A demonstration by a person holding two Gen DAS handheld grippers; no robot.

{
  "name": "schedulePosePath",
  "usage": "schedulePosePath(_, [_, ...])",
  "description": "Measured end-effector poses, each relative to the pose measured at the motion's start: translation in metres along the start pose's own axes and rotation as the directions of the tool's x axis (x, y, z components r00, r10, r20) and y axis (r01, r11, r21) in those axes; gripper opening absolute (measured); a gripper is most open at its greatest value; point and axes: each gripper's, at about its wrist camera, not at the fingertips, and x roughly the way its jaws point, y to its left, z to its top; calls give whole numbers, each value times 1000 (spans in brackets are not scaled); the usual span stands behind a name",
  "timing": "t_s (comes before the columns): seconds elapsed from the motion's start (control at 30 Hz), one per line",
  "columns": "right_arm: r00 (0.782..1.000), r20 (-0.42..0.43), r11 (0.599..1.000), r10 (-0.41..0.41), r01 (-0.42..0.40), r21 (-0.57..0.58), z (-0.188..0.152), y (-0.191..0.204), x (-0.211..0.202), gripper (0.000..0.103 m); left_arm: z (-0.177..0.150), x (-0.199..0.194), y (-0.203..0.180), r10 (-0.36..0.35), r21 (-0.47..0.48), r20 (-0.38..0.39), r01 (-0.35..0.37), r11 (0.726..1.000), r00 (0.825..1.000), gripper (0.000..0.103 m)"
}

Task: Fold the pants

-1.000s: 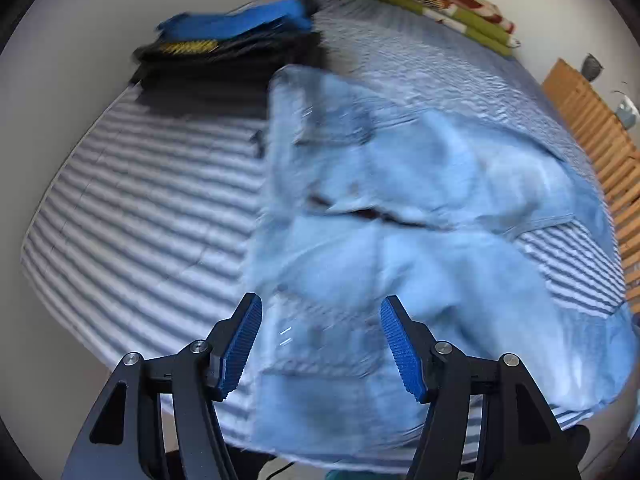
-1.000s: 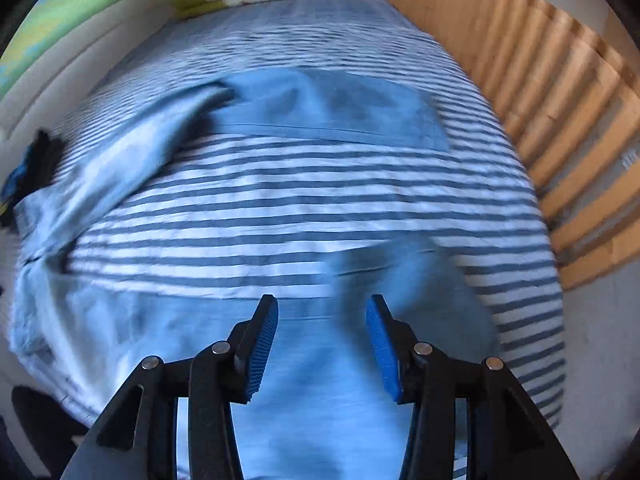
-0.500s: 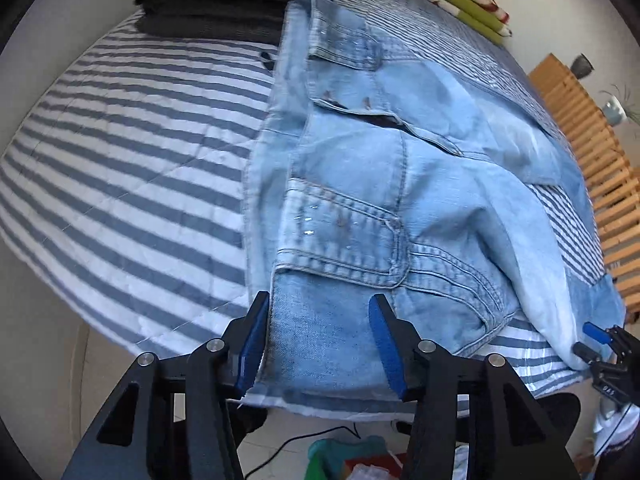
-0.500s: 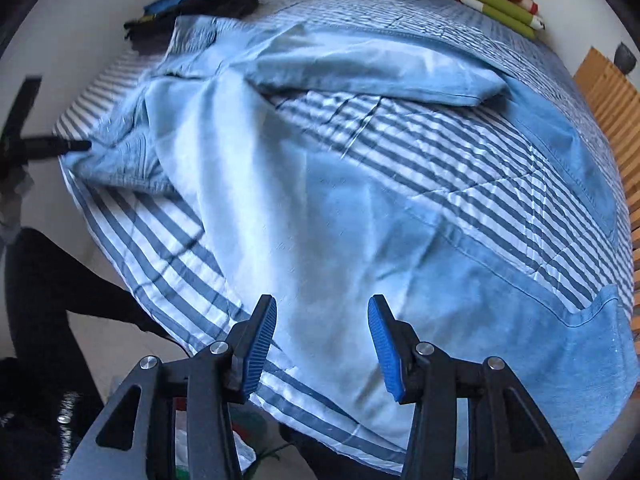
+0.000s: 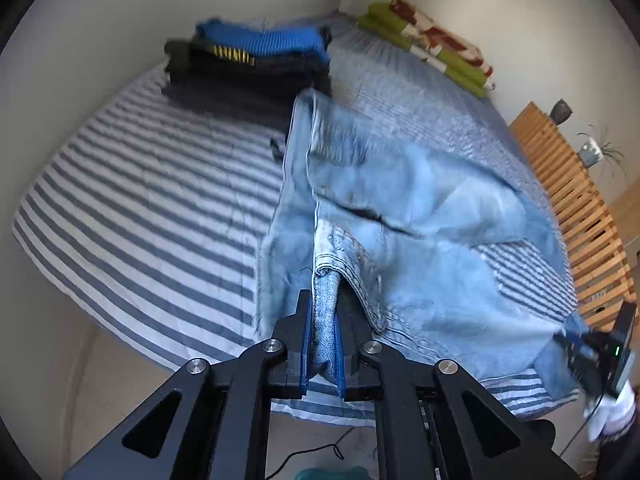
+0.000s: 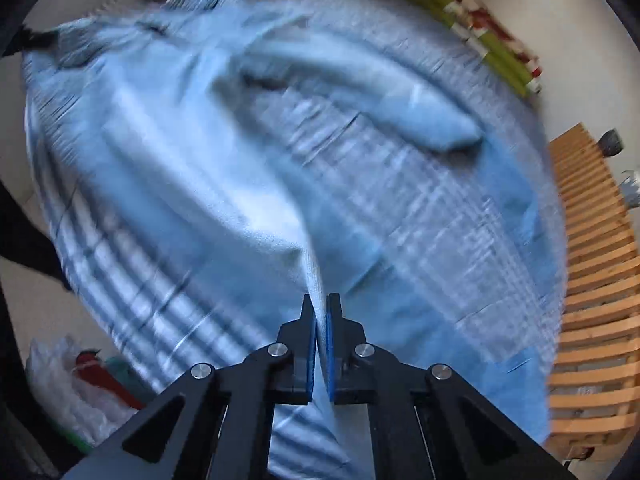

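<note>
Pale, faded blue jeans [image 5: 420,200] lie on a bed sheet [image 5: 152,208] striped white and grey-blue, beside a black-and-bright-blue clothes stack [image 5: 248,68], a green, red and white blanket [image 5: 432,48], and blue-padded black claws.

Striped bed [image 5: 152,208], jeans [image 5: 420,200] spread, folded clothes stack [image 5: 248,68], folded blanket [image 5: 432,52]

Both grippers alike — black linkage arms, silver screws, blue-padded fingers [image 5: 306,344] — matte throughout.

Bedroom: striped bed [image 5: 140,200], folded clothes [image 5: 248,68]
</note>
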Motion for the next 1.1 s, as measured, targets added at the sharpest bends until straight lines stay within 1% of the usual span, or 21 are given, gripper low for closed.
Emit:
schedulePosePath(0.03, [999,35,1000,4,-5,22,12,-11,-9,4,6,-8,1,8,12,15,-8,1000,1000,9])
schedulePosePath(0.1, [995,85,998,49,-52,30,29,-22,-19,11,5,-28,10,36,31,47,-38,999,998,9])
schedulePosePath(0.13, [993,72,996,90,-91,21,35,-25,-17,29,4,-30,14,49,38,46,-51,998,998,10])
schedulePosePath(0.17, [990,54,990,133,-135,30,38,-29,-14,49,1,-26,19,52,52,15,-53,997,999,13])
schedulePosePath(0.2, [985,58,984,163,-166,58,36,-34,-12,53,-4,-17,25,59,71,-43,-56,996,997,15])
schedulePosePath(0.23, [977,54,973,205,-209,99,33,-43,-9,53,-8,-11,29,86,75,-77,-80,994,993,20])
schedulePosePath(0.27, [971,49,962,235,-239,132,28,-50,-7,53,-12,-7,36,131,65,-103,-125,990,986,20])
schedulePosePath(0.3, [966,58,950,253,-259,177,21,-60,-7,53,-13,-8,41,148,56,-105,-142,988,983,19])
schedulePosePath(0.37, [973,79,939,216,-229,257,1,-79,-13,53,-9,-19,48,150,19,-67,-149,989,986,19])
schedulePosePath(0.4, [979,92,930,180,-199,308,-14,-95,-18,53,-8,-23,45,148,11,-51,-148,989,988,19])
schedulePosePath(0.47, [990,97,907,102,-133,399,-39,-123,-26,53,-1,-29,28,139,42,-20,-138,989,990,19])
schedulePosePath(0.57, [995,94,809,14,-66,585,-93,-175,-37,53,5,-25,-15,103,137,-10,-101,985,995,19])
schedulePosePath(0.63, [997,68,718,-34,-23,695,-135,-209,-38,53,4,-12,-53,71,218,-21,-64,974,997,21])
schedulePosePath(0.7, [998,-9,623,-61,45,781,-178,-239,-31,53,5,9,-98,50,310,-40,-35,950,998,24])
schedulePosePath(0.8, [996,-77,553,-44,88,829,-215,-260,-14,53,9,48,-166,43,431,-64,-11,902,997,42])
schedulePosePath(0.83, [995,-90,536,-34,94,839,-222,-263,-10,53,9,58,-184,41,456,-72,-4,890,997,49])
schedulePosePath(0.87, [996,-89,521,-19,86,849,-227,-264,-6,53,10,76,-207,42,490,-87,6,872,995,53])
schedulePosePath(0.9, [998,-68,503,8,55,862,-230,-268,-1,53,9,86,-220,48,511,-98,9,859,994,54])
schedulePosePath(0.97, [998,-41,471,50,13,882,-230,-270,10,53,8,124,-249,91,560,-135,0,828,987,54])
schedulePosePath(1.03, [999,-33,432,39,12,902,-231,-277,17,54,6,153,-268,170,616,-124,-58,785,978,54])
schedulePosePath(1.1, [999,-30,425,44,8,905,-229,-282,22,54,5,172,-277,199,652,-141,-61,756,970,54])
